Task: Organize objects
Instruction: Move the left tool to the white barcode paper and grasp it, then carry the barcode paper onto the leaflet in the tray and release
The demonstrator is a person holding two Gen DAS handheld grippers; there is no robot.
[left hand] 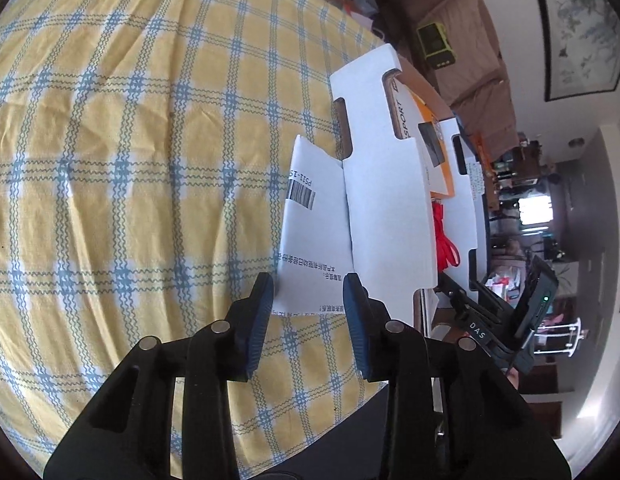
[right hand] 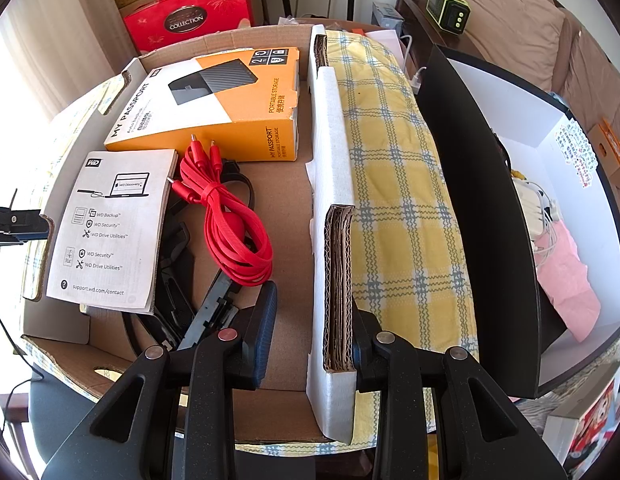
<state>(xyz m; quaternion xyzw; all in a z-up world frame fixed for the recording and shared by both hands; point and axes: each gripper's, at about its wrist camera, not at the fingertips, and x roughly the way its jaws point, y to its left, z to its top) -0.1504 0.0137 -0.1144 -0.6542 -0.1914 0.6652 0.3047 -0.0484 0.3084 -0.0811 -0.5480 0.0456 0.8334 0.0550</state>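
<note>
Left gripper (left hand: 308,292): fingers part-spread astride the white flap (left hand: 316,216) at frame centre, contact unclear. Right gripper (right hand: 310,316): fingers astride the cardboard box wall (right hand: 330,208), lower centre; grip unclear.

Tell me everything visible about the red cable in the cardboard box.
The red cable is a flat, glossy, plastic-looking lead, coiled into long loops and cinched in the middle by a matching red tie. Two red plugs with metal tips stick up at its far end against the orange hard-drive box; a third plug points toward the white WD leaflet. It lies flat on the cardboard box floor, partly over black parts. No gripper touches it.
</note>
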